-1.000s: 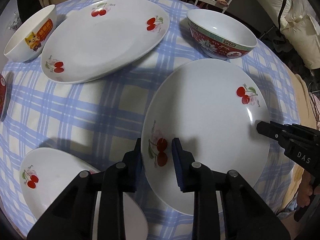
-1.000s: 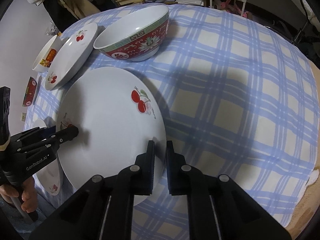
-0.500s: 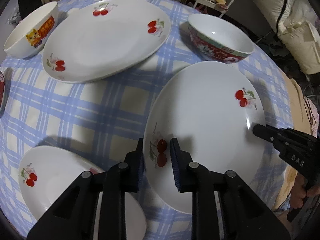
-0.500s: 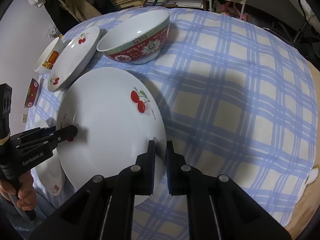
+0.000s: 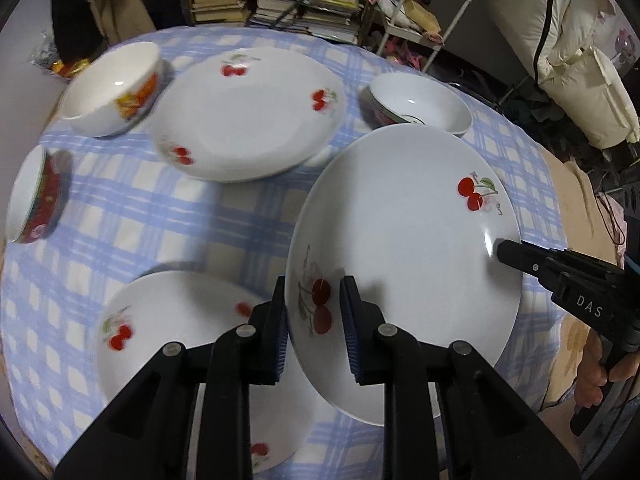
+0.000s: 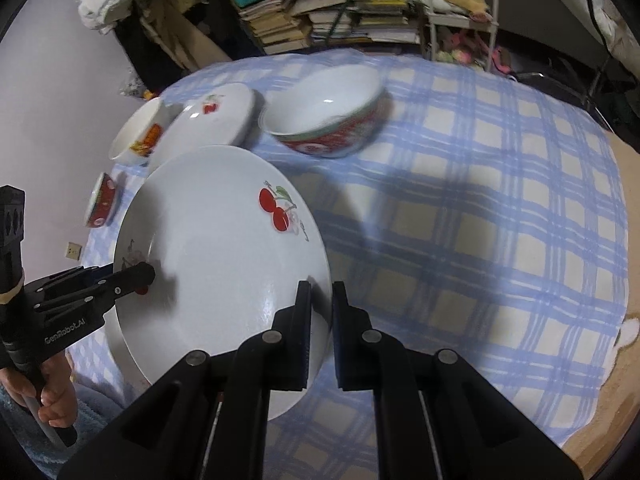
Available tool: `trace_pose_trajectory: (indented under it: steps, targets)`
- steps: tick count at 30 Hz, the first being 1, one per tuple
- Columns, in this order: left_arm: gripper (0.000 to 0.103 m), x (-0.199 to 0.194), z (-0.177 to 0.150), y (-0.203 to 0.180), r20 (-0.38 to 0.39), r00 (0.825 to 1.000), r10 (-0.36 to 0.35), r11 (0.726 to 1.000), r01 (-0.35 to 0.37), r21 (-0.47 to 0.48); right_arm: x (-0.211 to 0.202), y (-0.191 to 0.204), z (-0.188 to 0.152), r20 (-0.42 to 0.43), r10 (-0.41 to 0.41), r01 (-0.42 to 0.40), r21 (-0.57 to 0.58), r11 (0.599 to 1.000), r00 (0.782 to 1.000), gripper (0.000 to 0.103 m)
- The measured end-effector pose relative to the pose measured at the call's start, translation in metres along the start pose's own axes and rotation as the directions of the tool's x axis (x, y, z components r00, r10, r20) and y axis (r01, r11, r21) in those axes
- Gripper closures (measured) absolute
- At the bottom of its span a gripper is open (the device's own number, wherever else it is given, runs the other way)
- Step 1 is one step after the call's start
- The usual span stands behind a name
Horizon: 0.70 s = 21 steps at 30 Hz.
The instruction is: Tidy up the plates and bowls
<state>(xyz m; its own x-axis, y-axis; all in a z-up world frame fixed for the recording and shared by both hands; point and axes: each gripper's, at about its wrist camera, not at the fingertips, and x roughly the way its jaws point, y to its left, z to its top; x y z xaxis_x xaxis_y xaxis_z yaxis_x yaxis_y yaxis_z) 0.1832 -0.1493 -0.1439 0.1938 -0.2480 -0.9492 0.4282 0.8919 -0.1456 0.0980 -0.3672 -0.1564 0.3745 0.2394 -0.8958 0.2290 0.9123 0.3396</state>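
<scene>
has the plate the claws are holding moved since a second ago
Yes. The plate has come up off the tablecloth: in the left wrist view its far rim now overlaps the red bowl, which earlier sat clear beyond it.

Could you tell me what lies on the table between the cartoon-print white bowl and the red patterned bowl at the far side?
A cherry-print plate lies between the cartoon-print bowl and the red patterned bowl, clearest in the left wrist view.

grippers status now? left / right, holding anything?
Left gripper: shut on the cherry plate, near rim.
Right gripper: shut on the same plate's opposite rim.
</scene>
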Motion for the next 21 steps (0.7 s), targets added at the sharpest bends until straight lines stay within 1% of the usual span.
trace_pose_trajectory:
  steps: [3, 6, 8, 12, 16, 21]
  targets:
    - [0.08, -0.014, -0.008, 0.01, 0.012, 1.0, 0.022, 1.0, -0.022, -0.018, -0.003, 0.018, 0.0, 0.012, 0.022, -0.021, -0.015, 1.0, 1.0, 0.093]
    - [0.081, -0.033, -0.018, 0.027, 0.043, 0.997, 0.063, 0.997, -0.061, -0.041, -0.004, 0.041, 0.0, 0.021, 0.04, -0.039, -0.039, 0.998, 0.999, 0.093]
    - [0.081, -0.041, -0.022, 0.036, 0.05, 0.995, 0.081, 0.996, -0.078, -0.05, -0.003, 0.056, -0.001, 0.02, 0.051, -0.049, -0.065, 0.997, 0.999, 0.093]
    - [0.081, -0.057, -0.035, 0.06, 0.062, 0.993, 0.103, 0.992, -0.098, -0.083, 0.002, 0.087, -0.002, 0.019, 0.079, -0.077, -0.103, 0.992, 0.997, 0.093]
    - [0.081, -0.069, -0.051, 0.088, 0.067, 0.991, 0.116, 0.986, -0.107, -0.125, 0.011, 0.118, -0.002, 0.014, 0.092, -0.089, -0.142, 0.986, 0.996, 0.093]
    - [0.081, -0.071, -0.069, 0.118, 0.06, 0.991, 0.123, 0.978, -0.111, -0.175, 0.024, 0.147, -0.006, -0.004, 0.096, -0.095, -0.185, 0.978, 0.995, 0.093]
